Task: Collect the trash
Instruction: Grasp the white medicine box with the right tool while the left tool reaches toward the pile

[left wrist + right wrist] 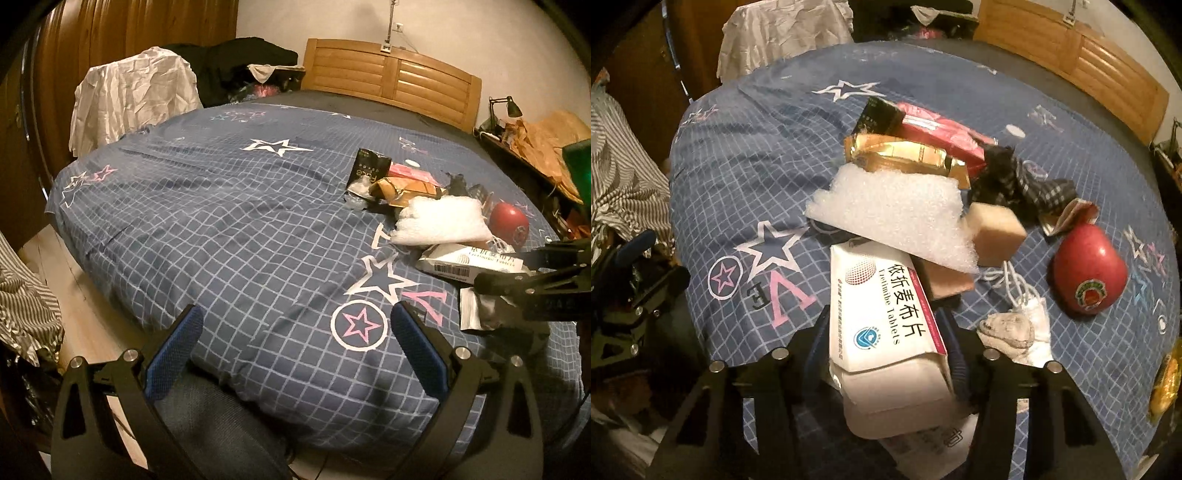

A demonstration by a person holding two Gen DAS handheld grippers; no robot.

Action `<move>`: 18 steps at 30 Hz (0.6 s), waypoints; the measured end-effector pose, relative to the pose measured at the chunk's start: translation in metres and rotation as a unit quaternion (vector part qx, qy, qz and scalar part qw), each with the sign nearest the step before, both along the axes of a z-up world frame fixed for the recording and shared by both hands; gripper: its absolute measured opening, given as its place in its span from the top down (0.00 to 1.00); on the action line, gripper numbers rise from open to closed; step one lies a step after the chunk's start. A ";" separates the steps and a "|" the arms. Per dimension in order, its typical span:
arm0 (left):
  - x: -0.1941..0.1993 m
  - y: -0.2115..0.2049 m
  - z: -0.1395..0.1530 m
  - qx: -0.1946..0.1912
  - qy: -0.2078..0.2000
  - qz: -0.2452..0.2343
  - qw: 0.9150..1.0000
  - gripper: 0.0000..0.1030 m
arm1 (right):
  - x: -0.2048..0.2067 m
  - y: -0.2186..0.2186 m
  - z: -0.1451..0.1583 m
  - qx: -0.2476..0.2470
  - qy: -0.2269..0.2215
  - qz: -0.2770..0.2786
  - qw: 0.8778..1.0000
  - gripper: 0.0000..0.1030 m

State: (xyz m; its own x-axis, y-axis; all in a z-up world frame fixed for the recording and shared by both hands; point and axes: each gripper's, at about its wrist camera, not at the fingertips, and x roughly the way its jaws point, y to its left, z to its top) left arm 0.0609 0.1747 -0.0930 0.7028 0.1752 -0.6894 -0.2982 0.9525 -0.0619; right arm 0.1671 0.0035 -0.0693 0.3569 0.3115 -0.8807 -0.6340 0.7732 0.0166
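A heap of trash lies on the blue star-print bedspread (746,173). In it are a white foam sheet (897,218), a gold wrapper (905,155), a pink packet (942,129), a black packet (875,114) and a beige block (997,232). My right gripper (886,317) is shut on a white tablet box (882,306), one finger on each long side. The left wrist view shows that box (472,262) at the right. My left gripper (295,317) hangs open over the bed's near edge with nothing between its fingers.
A red apple (1089,273), a dark checked cloth (1015,181) and a crumpled white mask (1015,332) lie right of the box. A wooden headboard (391,74) closes the far end. A white shirt (129,92) hangs at the left, and a cluttered side table (528,147) stands at the right.
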 end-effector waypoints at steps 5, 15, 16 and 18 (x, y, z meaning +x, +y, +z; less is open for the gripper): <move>-0.001 -0.001 0.002 0.004 -0.004 -0.004 1.000 0.05 | -0.011 -0.006 0.027 0.017 -0.029 0.009 0.999 0.49; 0.002 -0.019 0.009 0.020 -0.014 -0.035 0.999 0.05 | -0.060 -0.094 0.104 0.136 -0.111 -0.078 0.981 0.49; 0.004 -0.022 0.009 0.021 -0.013 -0.042 0.999 0.05 | -0.069 -0.111 0.112 0.154 -0.122 -0.095 0.976 0.48; 0.006 -0.026 0.009 0.017 -0.011 -0.058 0.998 0.05 | -0.084 -0.137 0.119 0.176 -0.134 -0.120 0.968 0.48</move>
State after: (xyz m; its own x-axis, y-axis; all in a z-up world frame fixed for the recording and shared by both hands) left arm 0.0671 0.1485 -0.0835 0.7349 0.1157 -0.6682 -0.1850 0.9822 -0.0334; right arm 0.0830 -0.1331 0.0502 0.6562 0.4556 -0.6015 -0.4554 0.8747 0.1658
